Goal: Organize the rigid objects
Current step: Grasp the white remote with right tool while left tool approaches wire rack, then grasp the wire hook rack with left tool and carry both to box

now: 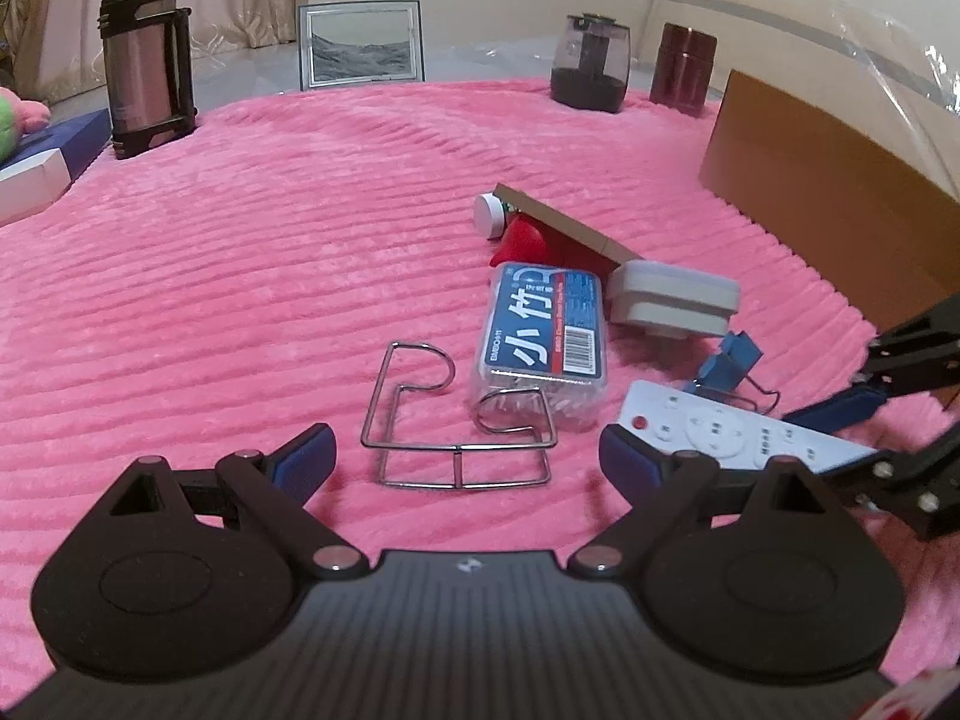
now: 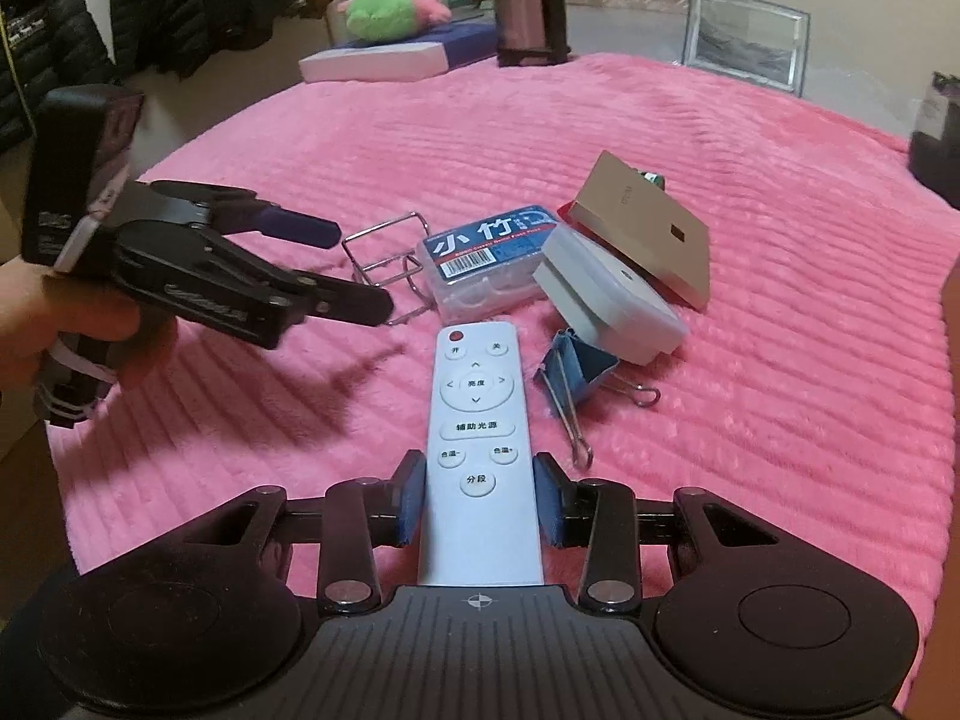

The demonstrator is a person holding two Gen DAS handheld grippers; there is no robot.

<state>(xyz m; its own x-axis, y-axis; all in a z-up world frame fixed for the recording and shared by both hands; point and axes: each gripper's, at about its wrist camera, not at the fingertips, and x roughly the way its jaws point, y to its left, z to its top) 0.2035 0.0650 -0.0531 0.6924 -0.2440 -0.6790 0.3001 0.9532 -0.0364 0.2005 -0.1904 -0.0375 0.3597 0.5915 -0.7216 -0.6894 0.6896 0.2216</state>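
Note:
A white remote control [image 2: 477, 420] lies on the pink blanket, its near end between the pads of my right gripper [image 2: 480, 501]; the jaws sit close on both sides, with a thin gap showing on the right. It also shows in the left wrist view [image 1: 738, 435]. My left gripper [image 1: 465, 459] is open and empty just above a wire rack [image 1: 456, 420]. Beyond lie a clear box with a blue label [image 1: 543, 342], a grey-white box [image 1: 672, 300], a blue binder clip [image 1: 729, 363], a tan card box [image 1: 570, 225] and a red item [image 1: 525, 240].
A steel thermos [image 1: 147, 54], a picture frame [image 1: 360, 42], a dark jar [image 1: 591, 63] and a maroon cup [image 1: 684, 69] stand along the far edge. A brown cardboard box [image 1: 834, 204] stands at the right. A green plush toy [image 2: 390, 9] lies on a purple-white box [image 2: 384, 60].

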